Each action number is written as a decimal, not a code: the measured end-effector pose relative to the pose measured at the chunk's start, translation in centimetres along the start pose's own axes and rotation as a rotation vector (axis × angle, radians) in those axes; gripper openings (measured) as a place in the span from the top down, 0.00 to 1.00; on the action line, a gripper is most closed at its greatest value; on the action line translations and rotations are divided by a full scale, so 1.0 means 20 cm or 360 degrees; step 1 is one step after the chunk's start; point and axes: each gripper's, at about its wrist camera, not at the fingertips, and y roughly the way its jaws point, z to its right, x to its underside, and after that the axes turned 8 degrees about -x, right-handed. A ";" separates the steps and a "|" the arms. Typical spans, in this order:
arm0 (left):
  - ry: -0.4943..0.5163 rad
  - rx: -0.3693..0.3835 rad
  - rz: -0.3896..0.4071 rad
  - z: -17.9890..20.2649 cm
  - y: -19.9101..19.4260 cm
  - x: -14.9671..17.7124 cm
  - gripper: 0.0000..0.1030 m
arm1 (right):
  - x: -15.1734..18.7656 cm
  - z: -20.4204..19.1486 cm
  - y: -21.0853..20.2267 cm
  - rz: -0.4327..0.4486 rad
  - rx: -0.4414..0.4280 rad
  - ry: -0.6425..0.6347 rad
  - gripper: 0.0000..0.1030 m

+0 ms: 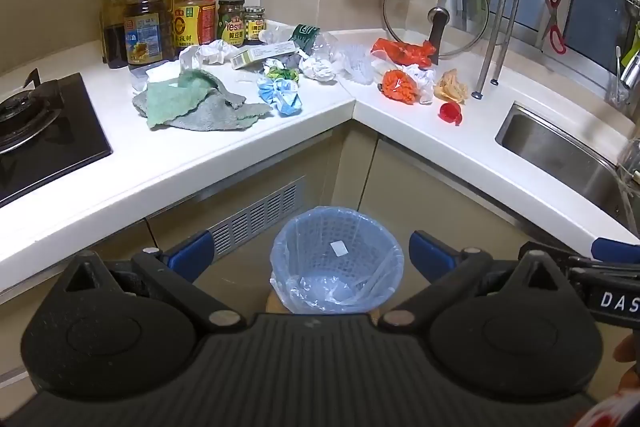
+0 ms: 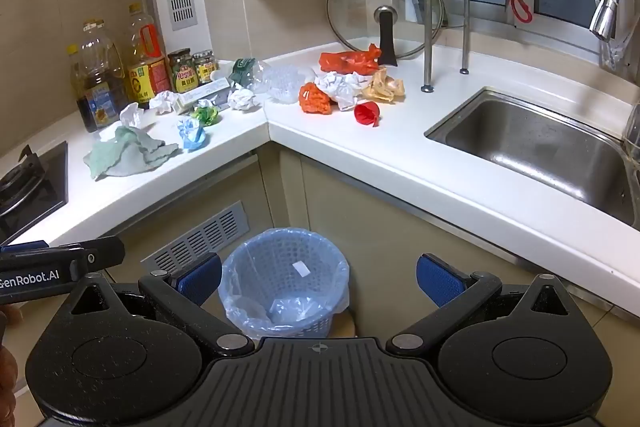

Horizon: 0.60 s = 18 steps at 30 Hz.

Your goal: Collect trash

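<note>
Hovering above the lined bin [image 1: 337, 259] on the floor, the left gripper [image 1: 312, 257] and right gripper [image 2: 318, 279] both gape wide, holding nothing. Crumpled trash [image 1: 320, 67] litters the corner counter [image 1: 248, 143] beyond.

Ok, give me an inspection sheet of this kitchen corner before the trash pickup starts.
Surface: white L-shaped countertop, littered near the corner.
Job's things: blue mesh bin with clear liner on the floor, nearly empty; crumpled white paper ball; red plastic bag; blue wrapper.
Clutter: green-grey cloth, oil bottles, glass pot lid.
Grippers: left hand-held gripper and right hand-held gripper open, empty.
Cables: nothing seen.
Surroundings: steel sink, black gas hob.
</note>
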 end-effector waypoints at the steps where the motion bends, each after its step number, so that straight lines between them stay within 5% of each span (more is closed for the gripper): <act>1: -0.0006 0.0006 -0.0007 0.00 0.00 0.00 0.00 | 0.00 0.00 0.00 0.0000 0.0002 -0.0004 0.00; 18: 0.0045 -0.0006 0.0028 0.01 -0.02 -0.01 0.00 | 0.02 -0.01 0.03 0.0002 0.0000 -0.0004 0.00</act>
